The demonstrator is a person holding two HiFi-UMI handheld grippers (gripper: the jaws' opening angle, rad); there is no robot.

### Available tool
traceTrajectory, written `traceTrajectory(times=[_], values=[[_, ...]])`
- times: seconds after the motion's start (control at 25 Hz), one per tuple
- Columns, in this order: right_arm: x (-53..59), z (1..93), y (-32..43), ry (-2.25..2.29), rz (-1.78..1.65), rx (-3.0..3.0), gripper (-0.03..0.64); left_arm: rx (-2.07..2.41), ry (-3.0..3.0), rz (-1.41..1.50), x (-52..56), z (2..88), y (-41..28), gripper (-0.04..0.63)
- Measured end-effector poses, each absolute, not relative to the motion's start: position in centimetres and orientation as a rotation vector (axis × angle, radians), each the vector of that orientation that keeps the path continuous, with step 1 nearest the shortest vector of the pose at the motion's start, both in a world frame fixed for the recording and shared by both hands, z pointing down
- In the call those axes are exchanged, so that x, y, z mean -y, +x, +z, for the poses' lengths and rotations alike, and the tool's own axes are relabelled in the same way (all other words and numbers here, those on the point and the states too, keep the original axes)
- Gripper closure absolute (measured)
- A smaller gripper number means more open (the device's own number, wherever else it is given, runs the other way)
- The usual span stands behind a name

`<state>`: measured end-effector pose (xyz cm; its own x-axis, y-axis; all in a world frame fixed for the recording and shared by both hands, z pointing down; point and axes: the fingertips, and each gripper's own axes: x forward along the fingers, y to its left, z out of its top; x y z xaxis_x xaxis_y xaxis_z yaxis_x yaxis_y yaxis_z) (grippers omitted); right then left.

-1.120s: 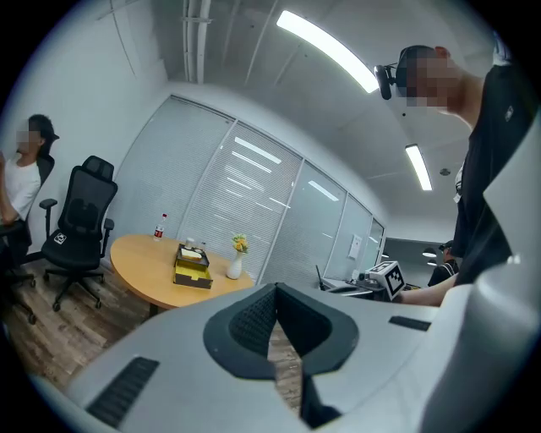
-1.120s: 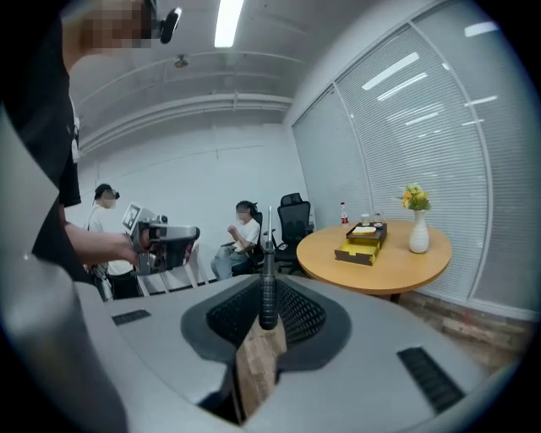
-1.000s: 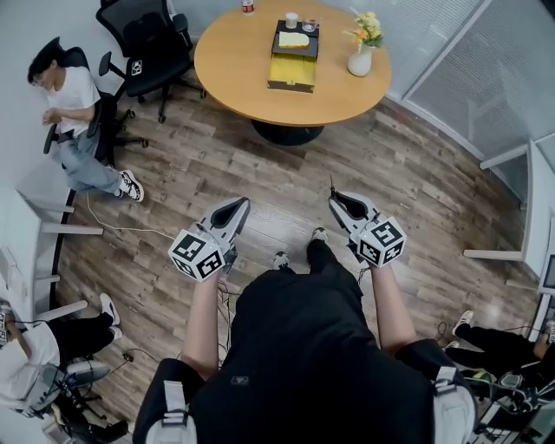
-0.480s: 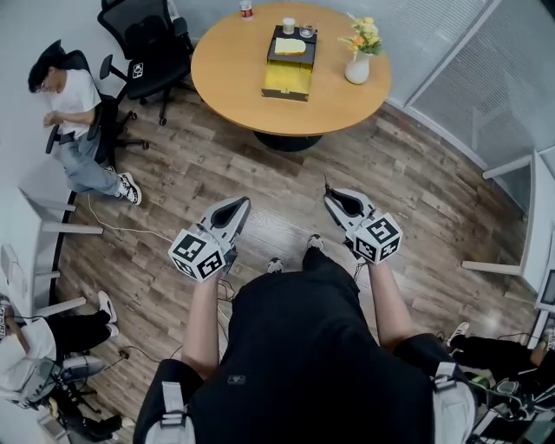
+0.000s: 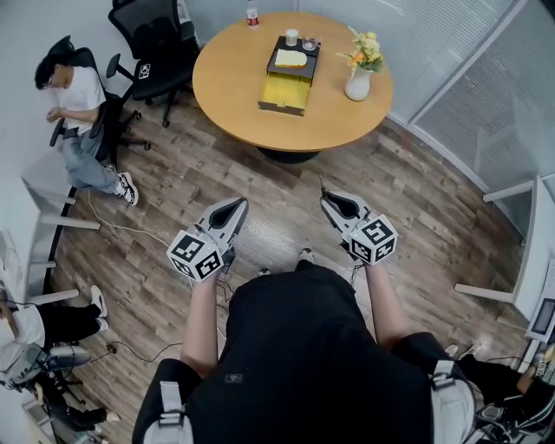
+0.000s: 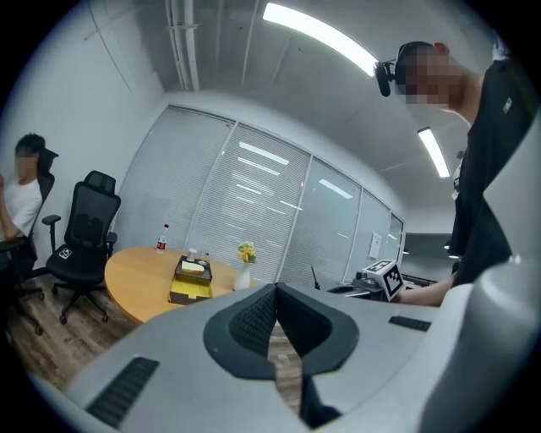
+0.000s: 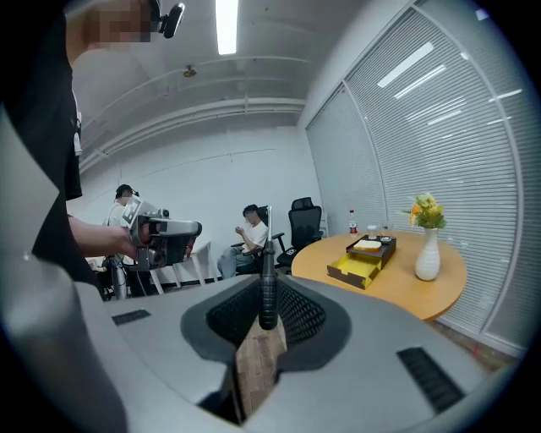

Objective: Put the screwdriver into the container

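Observation:
My right gripper point(image 7: 268, 289) is shut on a screwdriver point(image 7: 267, 309); its dark ribbed handle sits between the pads and the thin shaft points up and forward. From the head view the right gripper point(image 5: 333, 202) hangs over the wooden floor with the screwdriver point(image 5: 323, 186) sticking out ahead. My left gripper point(image 5: 235, 207) is beside it, also over the floor. In its own view the left gripper point(image 6: 275, 289) is shut with nothing between the jaws. The container point(image 5: 286, 90), a yellow open box with a dark tray behind it, stands on the round wooden table point(image 5: 234, 87) ahead; it shows again as the container point(image 7: 358, 269).
A white vase of flowers point(image 5: 359, 80) and a bottle point(image 5: 252, 16) stand on the table. Black office chairs point(image 5: 152, 48) and a seated person point(image 5: 76, 113) are at the left. Blind-covered glass walls point(image 5: 451, 52) run along the right. Cables point(image 5: 130, 227) lie on the floor.
The person has stepped forward: both grippers are a little nearer to the table. The right gripper's hold on the screwdriver is the same.

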<state>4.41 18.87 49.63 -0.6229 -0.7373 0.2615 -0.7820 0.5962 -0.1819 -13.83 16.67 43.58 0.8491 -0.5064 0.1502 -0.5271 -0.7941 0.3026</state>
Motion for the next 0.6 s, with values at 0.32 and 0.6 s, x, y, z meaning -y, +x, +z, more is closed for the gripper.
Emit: traceTrajectory(times=[0.32, 0.6], values=[[-16.6, 49.4, 7.7, 1.246, 0.403, 2.704, 0.560, 0.797, 2.699, 0.117, -15.9, 43.5, -9.7, 0.589], [-16.6, 50.4, 9.6, 1.216, 0.430, 2.720, 0.559, 0.816, 2.694, 0.148, -16.0, 43.9, -7.2, 0.589]])
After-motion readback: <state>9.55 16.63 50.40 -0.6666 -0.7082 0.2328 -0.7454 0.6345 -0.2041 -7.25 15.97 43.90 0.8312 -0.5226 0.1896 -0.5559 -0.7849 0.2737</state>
